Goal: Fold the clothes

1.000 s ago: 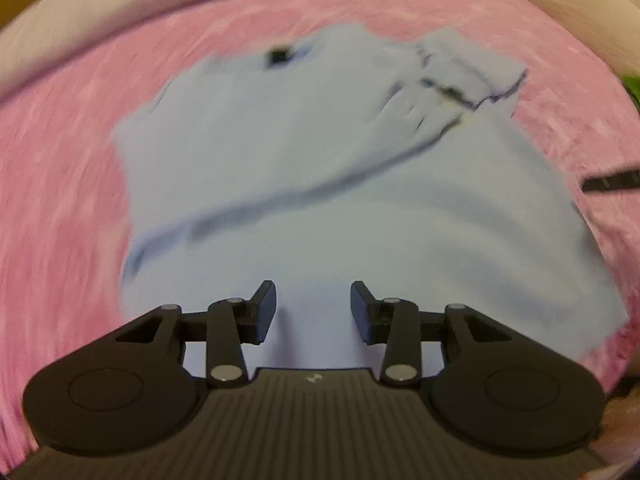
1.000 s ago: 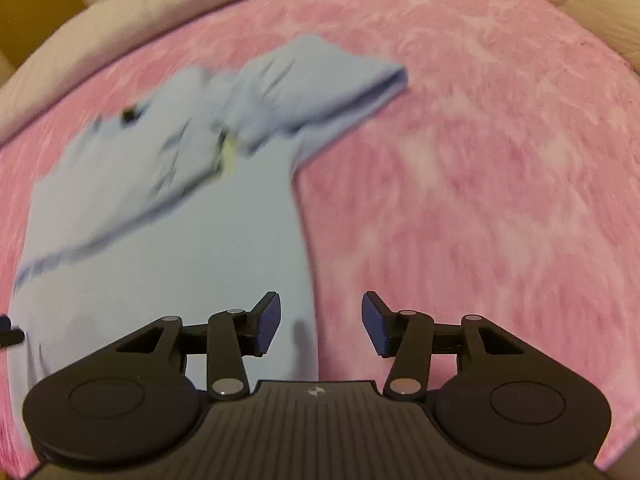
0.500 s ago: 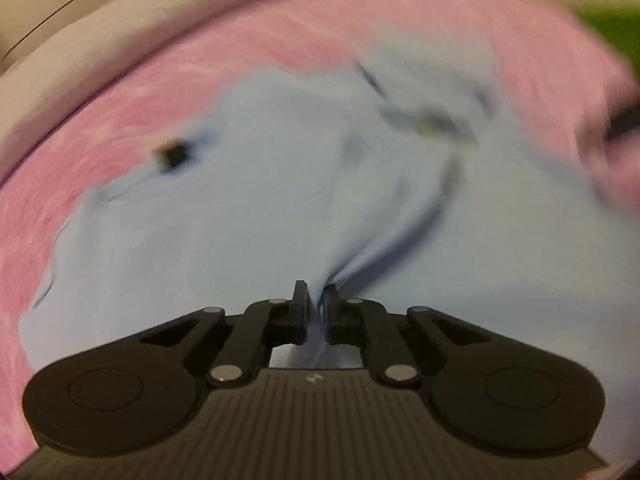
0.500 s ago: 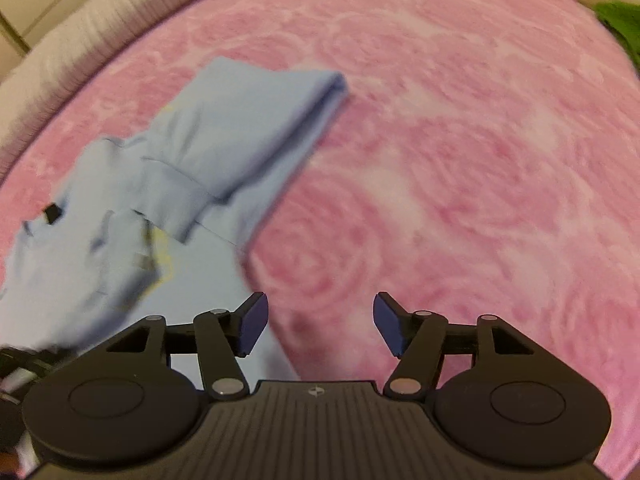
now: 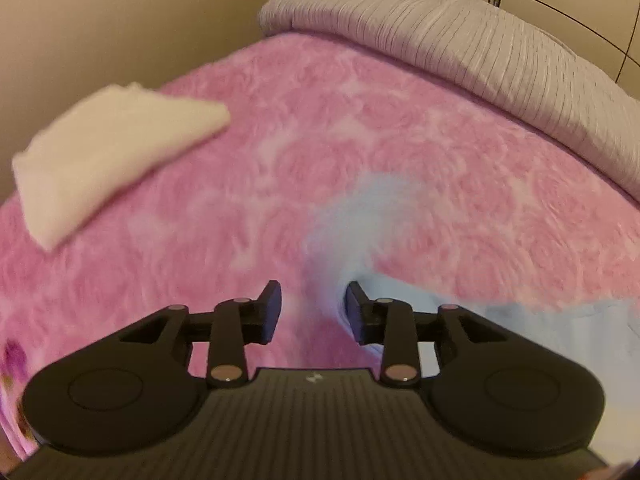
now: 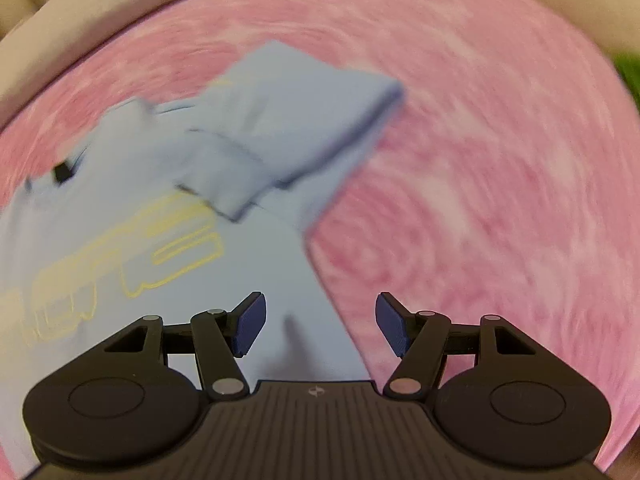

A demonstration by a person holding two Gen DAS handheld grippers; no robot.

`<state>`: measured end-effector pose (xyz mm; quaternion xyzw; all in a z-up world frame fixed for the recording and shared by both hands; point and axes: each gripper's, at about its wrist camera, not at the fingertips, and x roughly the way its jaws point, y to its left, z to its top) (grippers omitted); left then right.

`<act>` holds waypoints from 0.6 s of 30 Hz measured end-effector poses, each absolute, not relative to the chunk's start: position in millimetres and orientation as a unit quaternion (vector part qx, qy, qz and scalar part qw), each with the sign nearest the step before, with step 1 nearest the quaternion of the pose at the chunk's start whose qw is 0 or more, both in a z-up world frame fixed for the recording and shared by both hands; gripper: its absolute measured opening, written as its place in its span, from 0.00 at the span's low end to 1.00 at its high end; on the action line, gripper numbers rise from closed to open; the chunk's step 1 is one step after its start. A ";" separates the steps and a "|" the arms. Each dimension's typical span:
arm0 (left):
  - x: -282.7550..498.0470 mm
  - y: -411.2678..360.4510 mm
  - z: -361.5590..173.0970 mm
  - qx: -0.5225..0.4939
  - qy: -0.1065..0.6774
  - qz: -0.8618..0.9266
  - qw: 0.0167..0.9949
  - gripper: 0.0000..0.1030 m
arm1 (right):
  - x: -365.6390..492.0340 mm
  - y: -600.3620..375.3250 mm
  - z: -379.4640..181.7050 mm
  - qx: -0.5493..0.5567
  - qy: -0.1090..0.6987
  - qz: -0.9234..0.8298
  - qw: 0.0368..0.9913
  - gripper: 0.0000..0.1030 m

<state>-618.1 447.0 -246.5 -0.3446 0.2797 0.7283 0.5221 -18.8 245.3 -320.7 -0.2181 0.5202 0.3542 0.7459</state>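
A light blue T-shirt (image 6: 192, 216) with yellow outlined letters lies on the pink blanket (image 6: 480, 160). Its right sleeve (image 6: 296, 120) is folded across the chest. My right gripper (image 6: 320, 322) is open and empty above the shirt's right edge. In the left wrist view a blurred strip of the blue shirt (image 5: 352, 232) runs up from between the fingers, and more of it lies at lower right. My left gripper (image 5: 312, 312) is open, with the cloth beside its right finger; I cannot tell whether they touch.
A folded white garment (image 5: 108, 152) lies on the pink blanket (image 5: 280, 140) at the far left. A grey ribbed quilt (image 5: 460, 48) is rolled along the back of the bed, with a beige wall behind. Something green (image 6: 628, 72) shows at the right edge.
My left gripper was shut on the shirt half a second ago and is now open, swung left toward the white garment. The shirt's lettered front now shows in the right wrist view.
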 end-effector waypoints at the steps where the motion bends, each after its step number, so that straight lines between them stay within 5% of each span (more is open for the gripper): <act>1: -605.5 442.3 -249.9 -0.336 0.297 0.721 0.528 0.30 | -25.0 251.9 -319.4 -0.237 0.504 0.365 0.746 0.62; 3: -575.9 434.0 -259.6 -0.327 0.331 0.701 0.540 0.37 | -34.2 264.2 -318.7 -0.279 0.477 0.380 0.742 0.62; 18: -449.3 378.4 -271.3 -0.373 0.356 0.646 0.562 0.40 | -67.5 318.7 -370.9 -0.556 0.132 0.555 0.604 0.60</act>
